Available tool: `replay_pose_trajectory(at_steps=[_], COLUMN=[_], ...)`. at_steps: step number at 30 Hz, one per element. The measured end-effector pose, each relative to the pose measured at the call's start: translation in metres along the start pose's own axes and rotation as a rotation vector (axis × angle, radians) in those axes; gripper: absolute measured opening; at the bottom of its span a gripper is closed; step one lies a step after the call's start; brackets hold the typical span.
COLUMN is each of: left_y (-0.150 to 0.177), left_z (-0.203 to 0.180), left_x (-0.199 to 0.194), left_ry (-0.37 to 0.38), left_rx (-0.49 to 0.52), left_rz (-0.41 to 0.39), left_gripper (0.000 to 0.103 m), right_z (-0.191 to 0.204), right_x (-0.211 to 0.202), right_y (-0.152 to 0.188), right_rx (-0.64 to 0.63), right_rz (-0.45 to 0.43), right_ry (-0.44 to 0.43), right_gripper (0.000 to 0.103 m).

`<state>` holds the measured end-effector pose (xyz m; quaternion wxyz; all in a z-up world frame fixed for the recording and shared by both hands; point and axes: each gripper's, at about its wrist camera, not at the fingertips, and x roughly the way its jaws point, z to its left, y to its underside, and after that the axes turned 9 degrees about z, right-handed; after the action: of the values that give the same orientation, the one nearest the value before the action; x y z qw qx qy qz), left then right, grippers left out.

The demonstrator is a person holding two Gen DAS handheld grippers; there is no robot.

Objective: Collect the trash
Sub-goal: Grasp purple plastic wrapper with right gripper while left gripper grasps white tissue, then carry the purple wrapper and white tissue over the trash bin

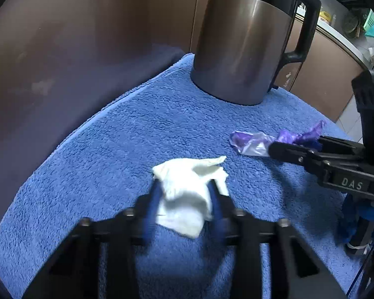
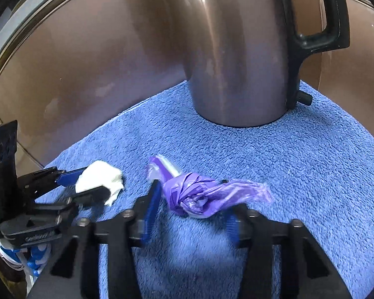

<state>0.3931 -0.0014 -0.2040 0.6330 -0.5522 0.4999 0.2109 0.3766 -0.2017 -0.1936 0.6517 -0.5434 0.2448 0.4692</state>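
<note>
A crumpled white tissue lies on the blue towel. My left gripper is shut on it, one finger pressed on each side; in the right wrist view the same gripper clamps the tissue at the left. A twisted purple plastic wrapper lies to the right of the tissue. My right gripper is shut on its bunched middle, and its thin tail drapes over the right finger. In the left wrist view the right gripper comes in from the right onto the wrapper.
A tall steel kettle with a black handle stands on the towel just behind both pieces of trash. A brown glossy wall rises behind the towel. Cluttered shelving shows at the far right.
</note>
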Motion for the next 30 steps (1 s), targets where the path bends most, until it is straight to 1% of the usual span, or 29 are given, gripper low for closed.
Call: replay_pose_trajectory(at_steps=[1, 2, 7, 10, 13, 17, 18, 19, 21, 26, 30], left_y=[0.001, 0.003, 0.015, 0.026, 0.042, 0.069, 0.072, 0.079, 0.094, 0.124, 0.151], left_z=[0.001, 0.002, 0.006, 0.001, -0.006, -0.035, -0.042, -0.049, -0.065, -0.106, -0.133], left_x=[-0.001, -0.003, -0.022, -0.045, -0.073, -0.117, -0.124, -0.135, -0.157, -0.207, -0.248], left_ry=[0.004, 0.006, 0.035, 0.042, 0.050, -0.006, -0.017, -0.028, -0.062, -0.154, -0.197], left_rx=[-0.006, -0.013, -0.056, -0.070, -0.079, -0.047, -0.040, -0.034, -0.020, 0.019, 0.040], left_rz=[0.000, 0.000, -0.030, -0.069, -0.104, -0.167, -0.178, -0.191, -0.222, -0.309, -0.372], left_gripper=[0.015, 0.011, 0.008, 0.008, 0.008, 0.008, 0.008, 0.008, 0.008, 0.008, 0.008], right_z=[0.001, 0.001, -0.006, -0.009, -0.006, -0.005, -0.004, -0.003, -0.002, 0.012, 0.025], right_x=[-0.002, -0.005, -0.026, -0.047, -0.077, -0.124, -0.136, -0.153, -0.173, -0.235, -0.278], right_y=[0.002, 0.005, 0.019, 0.030, 0.046, 0.074, 0.081, 0.092, 0.104, 0.142, 0.174], right_rx=[-0.004, -0.006, 0.029, 0.040, 0.041, 0.052, 0.055, 0.060, 0.066, 0.060, 0.050], right_rz=[-0.002, -0.004, -0.030, -0.050, -0.083, -0.139, -0.155, -0.178, -0.207, -0.299, -0.373], right_ry=[0.004, 0.007, 0.007, 0.012, 0.019, 0.008, 0.008, 0.010, 0.010, 0.040, 0.063], right_gripper=[0.042, 0.040, 0.038, 0.038, 0.038, 0.038, 0.038, 0.038, 0.038, 0.038, 0.038])
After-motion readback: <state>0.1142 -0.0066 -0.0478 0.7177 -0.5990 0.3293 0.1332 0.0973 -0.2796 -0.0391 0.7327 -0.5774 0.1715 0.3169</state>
